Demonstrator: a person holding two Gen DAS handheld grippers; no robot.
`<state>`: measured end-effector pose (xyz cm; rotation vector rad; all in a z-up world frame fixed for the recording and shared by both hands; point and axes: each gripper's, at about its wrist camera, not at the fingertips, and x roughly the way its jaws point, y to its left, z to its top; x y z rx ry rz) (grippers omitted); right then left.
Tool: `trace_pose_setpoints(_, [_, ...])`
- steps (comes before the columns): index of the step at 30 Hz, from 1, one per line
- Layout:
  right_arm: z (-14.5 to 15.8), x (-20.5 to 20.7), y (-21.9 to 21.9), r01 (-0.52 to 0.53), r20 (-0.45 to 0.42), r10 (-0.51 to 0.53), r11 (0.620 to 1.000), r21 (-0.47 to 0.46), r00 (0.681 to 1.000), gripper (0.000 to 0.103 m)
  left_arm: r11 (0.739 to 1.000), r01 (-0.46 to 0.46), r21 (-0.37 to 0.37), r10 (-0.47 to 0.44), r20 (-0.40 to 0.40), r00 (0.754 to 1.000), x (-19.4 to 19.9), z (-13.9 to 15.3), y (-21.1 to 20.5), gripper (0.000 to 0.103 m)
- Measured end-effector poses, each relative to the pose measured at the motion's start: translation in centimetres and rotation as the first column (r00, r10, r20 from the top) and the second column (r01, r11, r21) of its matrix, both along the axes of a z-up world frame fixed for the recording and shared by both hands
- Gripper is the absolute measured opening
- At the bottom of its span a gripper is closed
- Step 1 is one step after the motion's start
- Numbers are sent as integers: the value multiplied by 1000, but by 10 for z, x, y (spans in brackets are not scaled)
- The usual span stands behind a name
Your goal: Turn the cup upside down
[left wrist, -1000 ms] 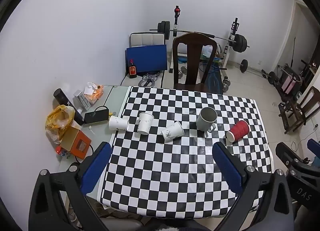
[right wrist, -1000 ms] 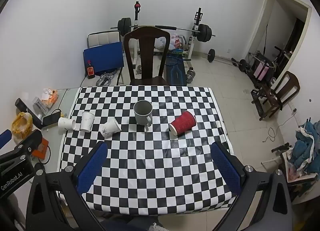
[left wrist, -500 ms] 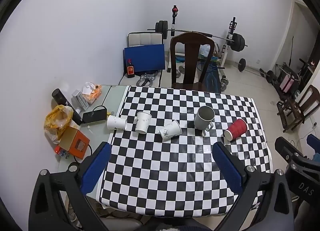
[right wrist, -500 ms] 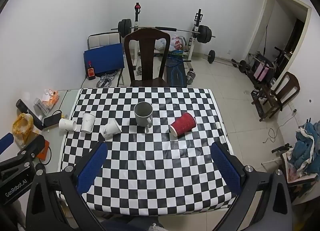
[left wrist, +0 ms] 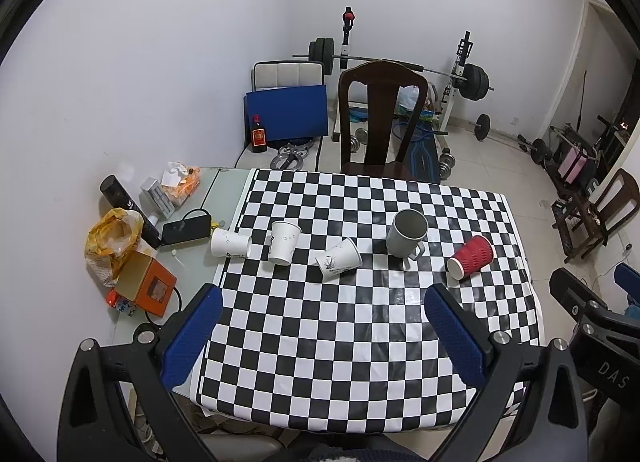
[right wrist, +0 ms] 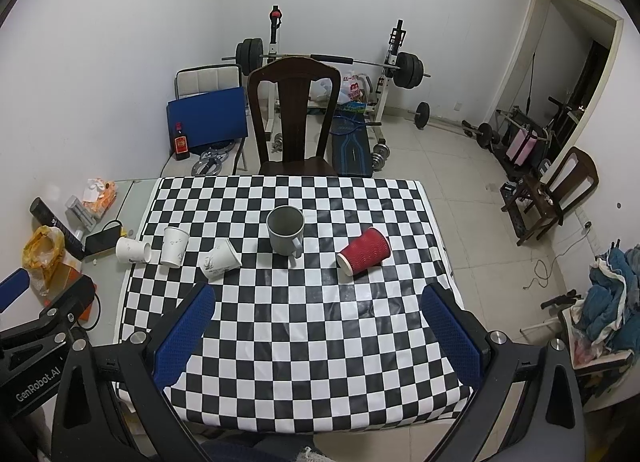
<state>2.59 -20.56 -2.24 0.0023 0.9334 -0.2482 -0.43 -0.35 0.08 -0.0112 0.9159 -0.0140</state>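
A row of cups sits on the checkered tablecloth [left wrist: 340, 338]. A white paper cup [left wrist: 231, 243] lies on its side at the left edge, a second one [left wrist: 283, 242] stands upright, a third [left wrist: 339, 260] lies on its side. A grey mug [left wrist: 407, 233] stands upright, open end up. A red ribbed paper cup [left wrist: 471, 258] lies on its side. The same row shows in the right wrist view: white cups [right wrist: 133, 250], [right wrist: 174, 246], [right wrist: 220, 260], mug [right wrist: 285, 230], red cup [right wrist: 364, 251]. My left gripper [left wrist: 320, 334] and right gripper [right wrist: 318, 332] are open and empty, high above the table's near edge.
Left of the cloth lie a black phone [left wrist: 186, 229], an orange box [left wrist: 146, 289], a yellow bag [left wrist: 112, 238] and a black cylinder [left wrist: 128, 205]. A dark wooden chair [left wrist: 380, 121] stands at the far edge. Weights and a bench stand behind.
Both views have drifted slightly; the table and cups sit a little higher in the left wrist view. The cups have not moved. Both grippers stay open.
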Motion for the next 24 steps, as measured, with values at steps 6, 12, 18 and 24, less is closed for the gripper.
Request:
trace_pose_setpoints(6, [-1, 1, 0, 0, 2, 0, 1000, -1, 1000, 103, 1000, 0, -1, 0, 0, 1000, -5, 3, -5, 103])
trace_pose_setpoints(12, [-3, 2, 1, -1, 1, 1, 1000, -2, 1000, 103, 1000, 1, 0, -1, -3, 1000, -4, 3, -4, 103])
trace_pose_setpoints(18, [-3, 3, 1, 0, 0, 0, 1000, -3, 1000, 103, 1000, 2, -1, -2, -3, 1000, -5, 3, -4, 103])
trace_pose_setpoints(24, [-2, 3, 1, 0, 0, 0, 1000, -5, 1000, 103, 1000, 3, -3, -3, -4, 1000, -3, 3, -3, 103])
